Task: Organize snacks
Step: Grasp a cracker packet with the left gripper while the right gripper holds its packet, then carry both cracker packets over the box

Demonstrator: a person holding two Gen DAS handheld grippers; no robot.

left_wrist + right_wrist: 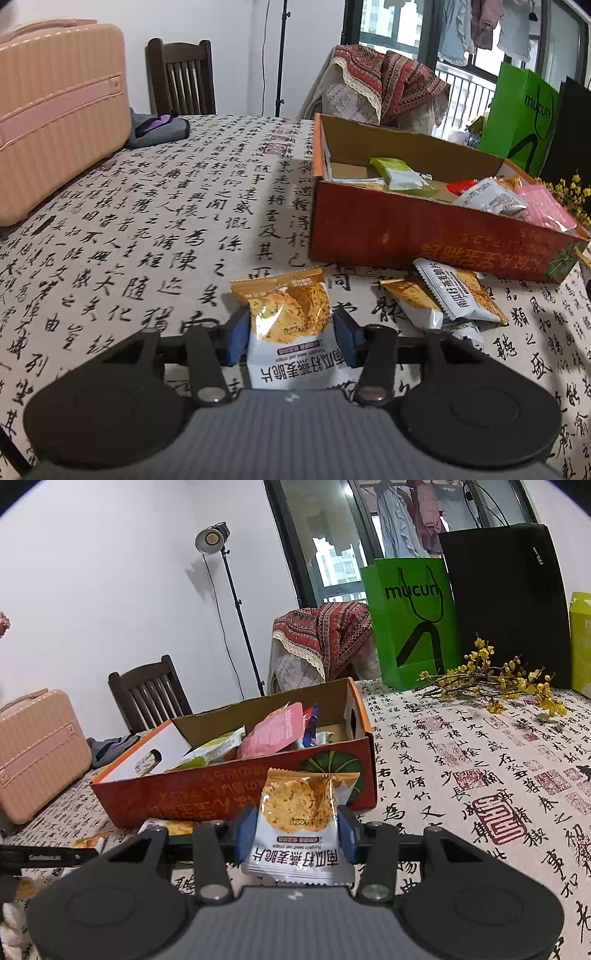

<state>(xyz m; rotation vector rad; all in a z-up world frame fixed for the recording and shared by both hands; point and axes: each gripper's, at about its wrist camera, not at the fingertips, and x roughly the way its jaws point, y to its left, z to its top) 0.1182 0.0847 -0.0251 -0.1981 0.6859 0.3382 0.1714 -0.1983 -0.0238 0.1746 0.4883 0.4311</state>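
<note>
In the left wrist view my left gripper (291, 334) is shut on an oat crisp packet (291, 325), white with a gold top, held over the tablecloth. An open orange snack box (388, 236) with several packets inside stands ahead to the right. Two more oat crisp packets (450, 295) lie in front of the box. In the right wrist view my right gripper (297, 830) is shut on another oat crisp packet (299, 819), held in front of the orange box (207, 794), which holds pink and green packets.
A pink suitcase (55, 110) stands on the table at far left beside a grey pouch (159, 127). A green paper bag (410, 620), a black bag (506, 598) and yellow flower sprigs (495, 679) sit at the table's back right. Chairs stand behind the table.
</note>
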